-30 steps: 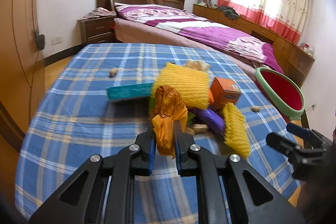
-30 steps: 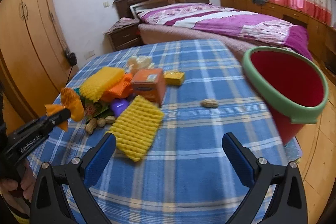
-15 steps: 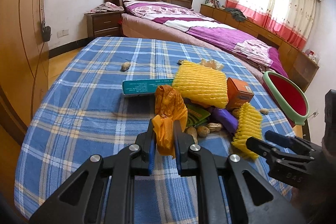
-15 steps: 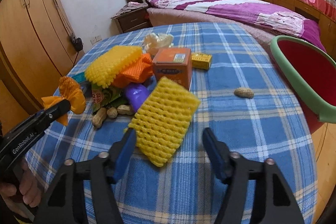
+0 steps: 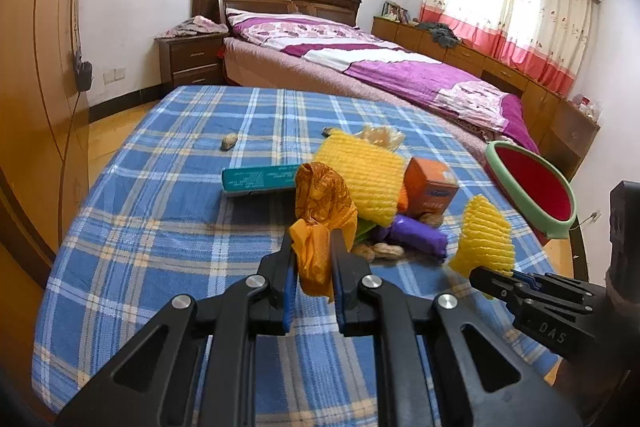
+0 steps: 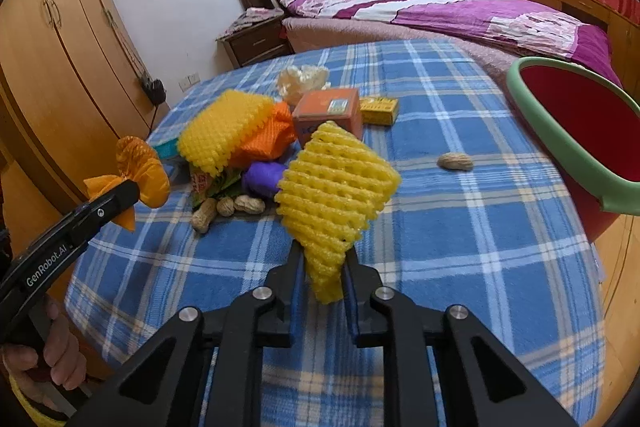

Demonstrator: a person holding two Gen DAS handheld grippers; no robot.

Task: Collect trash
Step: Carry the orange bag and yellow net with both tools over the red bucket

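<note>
my right tongs (image 6: 323,269) have just closed on the yellow foam net (image 6: 334,187), lifting it off the tabletop (image 6: 460,227) left of the red bin (image 6: 576,151). left tongs (image 5: 314,261) stay clamped on the orange wrapper (image 5: 322,203). both loads look ready for the bin.

Open plaid bench (image 6: 460,247) between trash pile (image 6: 256,143) and red bin (image 6: 580,131); only a lone peanut (image 6: 455,161) lies there. Near bench edge bare. Pile blocks centre-left.
</note>
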